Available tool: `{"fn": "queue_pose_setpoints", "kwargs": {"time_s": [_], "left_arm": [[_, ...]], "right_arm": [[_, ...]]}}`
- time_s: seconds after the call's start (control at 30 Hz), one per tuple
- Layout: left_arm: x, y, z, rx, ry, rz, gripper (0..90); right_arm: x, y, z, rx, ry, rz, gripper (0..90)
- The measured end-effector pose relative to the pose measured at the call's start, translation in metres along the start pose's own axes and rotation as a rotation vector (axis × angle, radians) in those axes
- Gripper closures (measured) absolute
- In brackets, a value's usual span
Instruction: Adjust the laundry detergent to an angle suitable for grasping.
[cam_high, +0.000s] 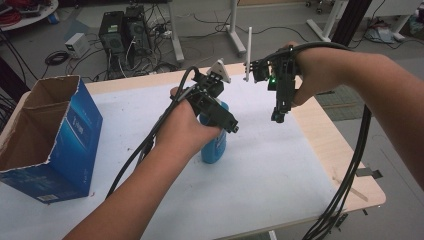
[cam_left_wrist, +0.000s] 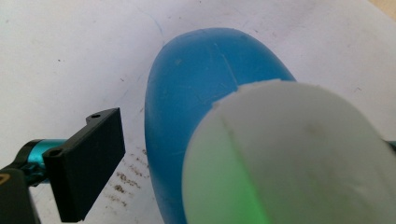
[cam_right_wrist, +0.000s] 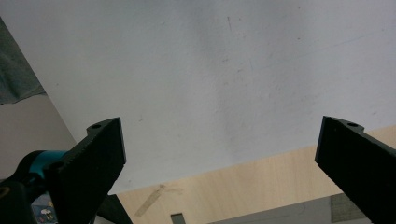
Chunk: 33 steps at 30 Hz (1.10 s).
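White sheeting is covering the tabletop (cam_high: 280, 165); near its centre you are lowering the left gripper (cam_high: 227, 122), jaws spread, around a blue white-capped bottle (cam_left_wrist: 201, 107), while the right gripper (cam_high: 278, 116) is hanging open.

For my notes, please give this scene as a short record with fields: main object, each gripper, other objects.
main object: blue bottle with white cap, standing upright on the white table cover
left gripper: above the bottle top; one jaw stands clear of the bottle on one side, the other is hidden behind the cap, so contact cannot be told
right gripper: open, nothing between the jaws, held above the table to the right of the bottle
other objects: open blue cardboard box at the left table edge
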<state>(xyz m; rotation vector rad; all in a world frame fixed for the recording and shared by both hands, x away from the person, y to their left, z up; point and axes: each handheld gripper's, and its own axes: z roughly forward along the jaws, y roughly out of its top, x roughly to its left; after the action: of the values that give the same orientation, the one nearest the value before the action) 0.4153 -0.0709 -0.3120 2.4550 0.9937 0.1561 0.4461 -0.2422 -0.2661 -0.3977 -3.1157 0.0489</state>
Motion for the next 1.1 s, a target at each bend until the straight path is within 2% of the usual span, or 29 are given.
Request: {"fn": "queue_pose_setpoints", "kwargs": {"time_s": [0.03,0.07,0.4,0.57,0.63,0.67,0.73,0.93,0.97,1.0,1.1], "left_arm": [[-0.0001,0.0002,0.0004,0.003,0.002,0.001,9.6],[0.0006,0.0002,0.0004,0.012,0.003,0.01,11.0],[-0.0006,-0.0007,0.0008,0.008,0.022,0.004,13.3],[-0.002,-0.0018,0.0009,0.005,0.031,0.009,17.4],[-0.002,-0.0017,0.001,0.005,0.026,0.008,18.8],[-0.0018,-0.0015,0.0011,0.007,0.027,0.009,18.8],[-0.0013,-0.0013,0.0007,0.008,0.027,0.014,22.0],[-0.0013,-0.0012,0.0009,0.009,0.029,0.01,23.3],[-0.0018,-0.0008,0.001,0.005,0.027,0.009,23.3],[-0.0009,-0.0006,0.0007,0.003,0.022,0.006,23.4],[-0.0005,-0.0003,0.0008,0.004,0.029,0.015,25.7]], "right_arm": [[0.0002,0.0,0.0,0.0,-0.002,0.0,0.8],[0.0005,0.0003,0.0001,-0.002,-0.001,0.002,0.8],[0.0008,-0.0004,0.0001,-0.003,-0.002,0.009,0.8],[-0.0006,-0.0008,-0.0007,0.005,-0.005,-0.011,0.8],[0.0006,-0.0002,-0.0002,0.001,-0.005,0.007,0.8],[-0.0008,-0.0002,-0.0001,0.006,-0.005,-0.015,0.8],[-0.0004,0.0002,-0.0001,0.006,-0.003,-0.011,0.8],[-0.0008,-0.0001,-0.0008,0.007,-0.004,-0.011,0.8],[0.0002,0.0,-0.0003,0.001,-0.001,0.004,0.8],[-0.0012,-0.0006,-0.0002,0.009,-0.004,-0.011,0.9],[-0.0001,-0.0007,0.0005,0.001,0.0,0.008,0.8]]}}
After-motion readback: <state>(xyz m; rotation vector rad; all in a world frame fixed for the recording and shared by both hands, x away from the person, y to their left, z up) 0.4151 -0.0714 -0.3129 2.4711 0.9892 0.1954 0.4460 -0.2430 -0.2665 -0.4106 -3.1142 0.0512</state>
